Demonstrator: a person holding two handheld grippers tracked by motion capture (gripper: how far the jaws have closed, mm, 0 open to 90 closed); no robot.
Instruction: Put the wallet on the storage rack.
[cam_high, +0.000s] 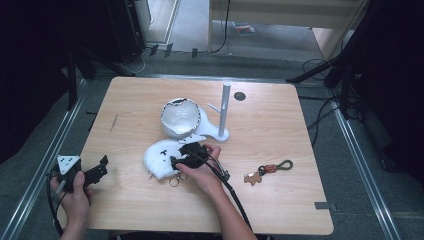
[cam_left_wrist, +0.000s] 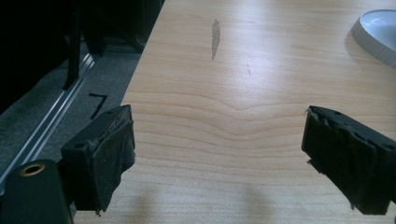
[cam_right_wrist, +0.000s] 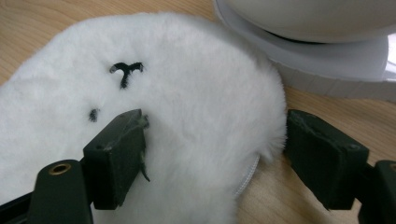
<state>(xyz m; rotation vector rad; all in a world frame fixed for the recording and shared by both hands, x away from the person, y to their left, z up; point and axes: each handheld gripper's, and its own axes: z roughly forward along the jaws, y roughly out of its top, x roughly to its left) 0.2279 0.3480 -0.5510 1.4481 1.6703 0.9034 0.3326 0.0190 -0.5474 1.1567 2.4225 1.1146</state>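
Your right gripper (cam_right_wrist: 212, 158) straddles the white plush pouch (cam_right_wrist: 187, 93), jaws apart, one pad on the fur. Your left gripper (cam_left_wrist: 219, 158) gapes open over bare table (cam_left_wrist: 243, 93).

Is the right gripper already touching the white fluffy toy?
Touching. In the right gripper view, one pad rests on the white fluffy toy, while the other jaw stands beside its edge, a sliver apart.

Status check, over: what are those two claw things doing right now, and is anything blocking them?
Left gripper open, idle over bare table. Right gripper open, jaws straddling white plush toy's edge, not clamped. White stand close behind the toy; nothing between.
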